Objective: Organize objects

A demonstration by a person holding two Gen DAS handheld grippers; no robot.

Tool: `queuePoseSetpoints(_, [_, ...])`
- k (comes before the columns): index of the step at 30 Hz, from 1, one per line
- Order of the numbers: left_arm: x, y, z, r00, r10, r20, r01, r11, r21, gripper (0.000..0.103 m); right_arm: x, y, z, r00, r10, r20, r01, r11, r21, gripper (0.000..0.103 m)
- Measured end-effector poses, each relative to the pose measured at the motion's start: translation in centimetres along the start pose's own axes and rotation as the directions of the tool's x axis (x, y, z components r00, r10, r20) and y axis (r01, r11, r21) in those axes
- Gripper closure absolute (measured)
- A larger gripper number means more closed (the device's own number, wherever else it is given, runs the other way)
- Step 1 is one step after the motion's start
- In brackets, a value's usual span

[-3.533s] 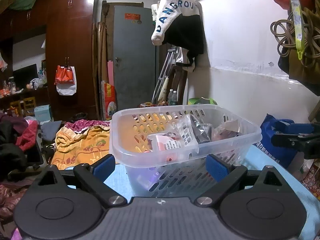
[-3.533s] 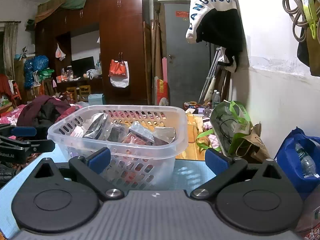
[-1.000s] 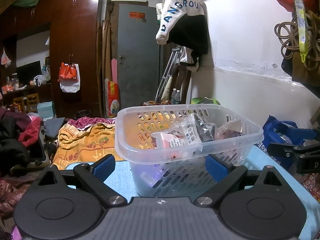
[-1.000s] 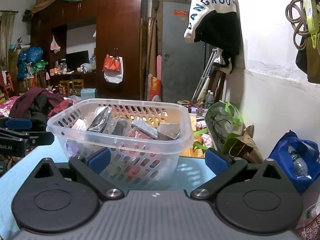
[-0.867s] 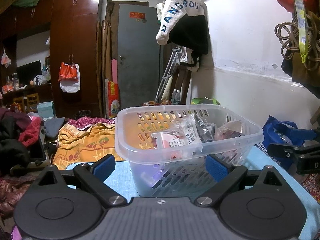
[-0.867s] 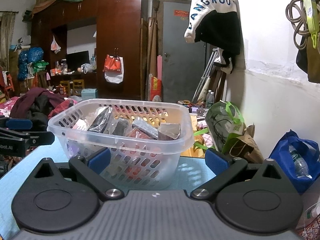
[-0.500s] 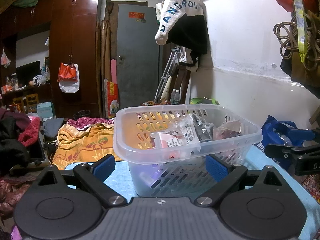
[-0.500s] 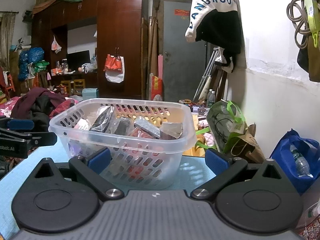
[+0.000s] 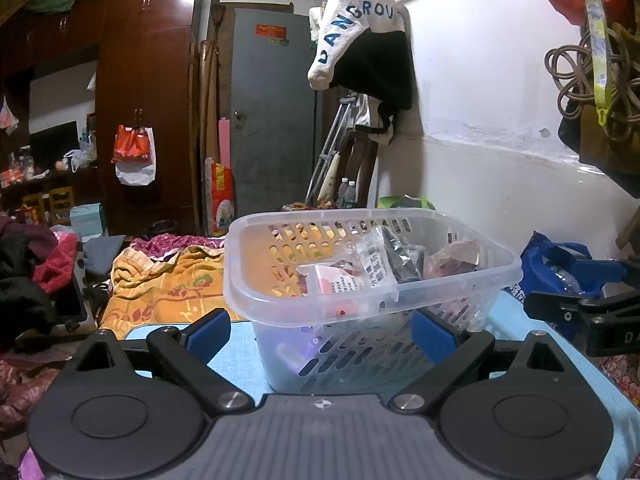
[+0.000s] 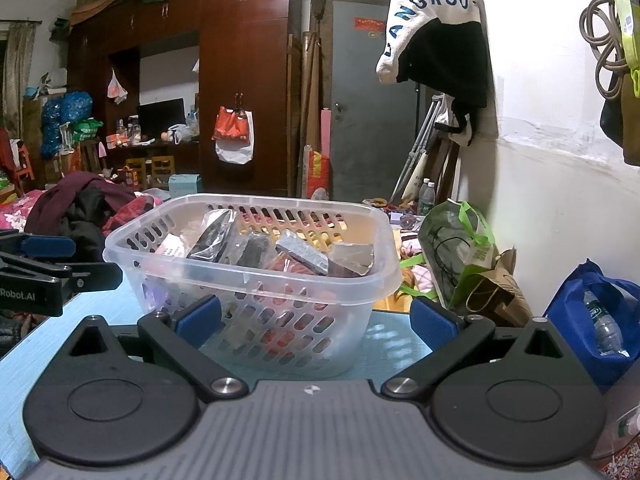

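Cluttered home, probably a bedroom: wardrobe (image 10: 244,80), heaped clothes (image 10: 80,208), hanging jacket (image 9: 360,36).

Clear plastic basket (image 9: 372,304) on light blue table (image 9: 240,340), filled with small packets (image 9: 376,268). Left gripper (image 9: 320,330) spread wide before it, holding nothing. Right gripper (image 9: 576,304) at right edge.

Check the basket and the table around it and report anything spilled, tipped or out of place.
Nothing stands out. The basket sits upright on the blue table, the packets are piled loosely inside it, and none lies on the visible tabletop. Both grippers are open and empty.
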State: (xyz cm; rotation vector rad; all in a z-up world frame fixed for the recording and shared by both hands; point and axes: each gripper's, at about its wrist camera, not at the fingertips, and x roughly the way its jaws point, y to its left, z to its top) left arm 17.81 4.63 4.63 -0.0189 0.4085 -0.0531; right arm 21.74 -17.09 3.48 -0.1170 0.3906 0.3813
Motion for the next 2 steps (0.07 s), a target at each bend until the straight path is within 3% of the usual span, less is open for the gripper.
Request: queuePoseSetpoints(2, [-0.10,-0.01,-0.08,1.000,0.010,0.010,-0.010,1.000,0.004,0.005,0.07,0.08,-0.02,1.000,0.000,-0.001,0.000,1.000,0.000,0.000])
